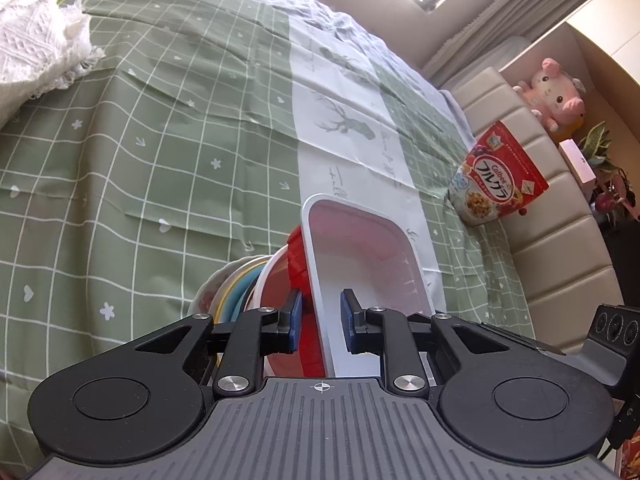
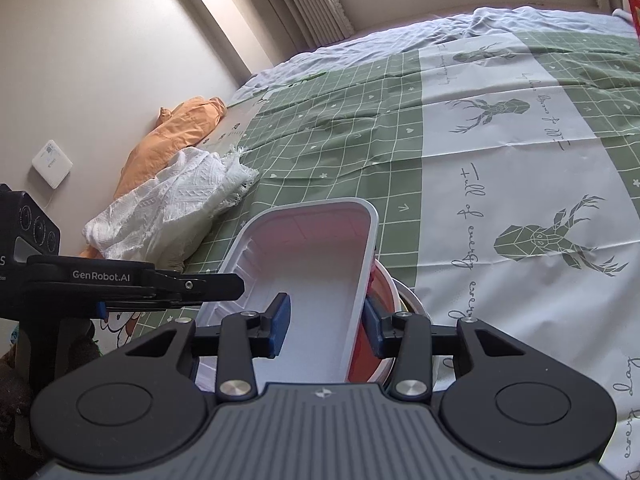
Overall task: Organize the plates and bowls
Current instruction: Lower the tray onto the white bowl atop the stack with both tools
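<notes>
A white rectangular tub (image 1: pixel 360 256) sits nested in a red ribbed bowl (image 1: pixel 298 256). Under them lie more bowls, among them a white one and a blue one (image 1: pixel 236 300). My left gripper (image 1: pixel 320 320) is shut across one long side, one pad outside the red bowl and the other inside the tub. In the right wrist view the tub (image 2: pixel 312 248) fills the middle. My right gripper (image 2: pixel 326 322) straddles its opposite wall: the left pad hangs well clear inside and the right pad is against the red bowl (image 2: pixel 366 352). The left gripper (image 2: pixel 236 286) reaches in from the left.
The stack is over a bed with a green checked cover (image 1: pixel 160 160) that has a white deer-print strip. A white knitted cloth (image 2: pixel 172 208) and an orange garment (image 2: pixel 172 132) lie near the wall. A red cereal bag (image 1: pixel 496 172) and a pink plush (image 1: pixel 556 92) stand by the headboard.
</notes>
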Available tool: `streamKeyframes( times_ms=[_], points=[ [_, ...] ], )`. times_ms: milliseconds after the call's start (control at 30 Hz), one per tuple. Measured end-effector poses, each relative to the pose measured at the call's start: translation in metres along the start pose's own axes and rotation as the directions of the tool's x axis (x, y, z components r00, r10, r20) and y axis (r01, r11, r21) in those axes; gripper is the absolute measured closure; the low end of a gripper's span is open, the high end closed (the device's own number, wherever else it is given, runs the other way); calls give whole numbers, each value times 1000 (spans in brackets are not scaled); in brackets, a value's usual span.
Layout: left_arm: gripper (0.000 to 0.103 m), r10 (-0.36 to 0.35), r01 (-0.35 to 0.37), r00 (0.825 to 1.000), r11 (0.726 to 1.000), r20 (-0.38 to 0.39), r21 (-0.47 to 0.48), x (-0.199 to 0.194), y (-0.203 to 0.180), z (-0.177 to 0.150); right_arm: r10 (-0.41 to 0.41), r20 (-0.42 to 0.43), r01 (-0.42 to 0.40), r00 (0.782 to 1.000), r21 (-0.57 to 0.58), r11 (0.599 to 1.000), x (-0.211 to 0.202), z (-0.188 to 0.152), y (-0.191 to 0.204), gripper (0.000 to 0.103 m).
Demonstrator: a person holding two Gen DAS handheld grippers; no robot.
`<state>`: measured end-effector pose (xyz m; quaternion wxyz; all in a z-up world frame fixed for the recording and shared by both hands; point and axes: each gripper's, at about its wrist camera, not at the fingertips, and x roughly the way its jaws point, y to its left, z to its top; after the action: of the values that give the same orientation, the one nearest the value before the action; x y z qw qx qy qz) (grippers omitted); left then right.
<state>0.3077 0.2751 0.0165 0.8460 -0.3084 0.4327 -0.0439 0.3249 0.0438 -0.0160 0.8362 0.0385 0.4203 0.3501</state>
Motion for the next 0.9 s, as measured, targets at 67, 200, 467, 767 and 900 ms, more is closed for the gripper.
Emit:
streamKeyframes(
  times_ms=[67,200,467,767,900],
  points=[
    [81,5,-6,1000,1000,-11,-12,3,3,0,2,-2,-2,1000,0,1000,1,0,0,63],
    [82,8,-9,1000,1000,-21,-22,7,7,-3,4,-4,-4,1000,-9,1000,1,-2,2,63],
    [81,-1,1,1000,1000,13,-19,-7,6,-5,-5,7,5,1000,-9,1000,-3,-4,1,63],
    [81,-12,12,1000,1000,0,-7,-13,0,-17,-5,3,5,1000,-18,1000,-11,-11,5,63],
    [81,-4,4,1000,1000,-1,4,-13,-4,-21,-18,0,18,1000,-30,999,-10,-14,9,63]
  ],
)
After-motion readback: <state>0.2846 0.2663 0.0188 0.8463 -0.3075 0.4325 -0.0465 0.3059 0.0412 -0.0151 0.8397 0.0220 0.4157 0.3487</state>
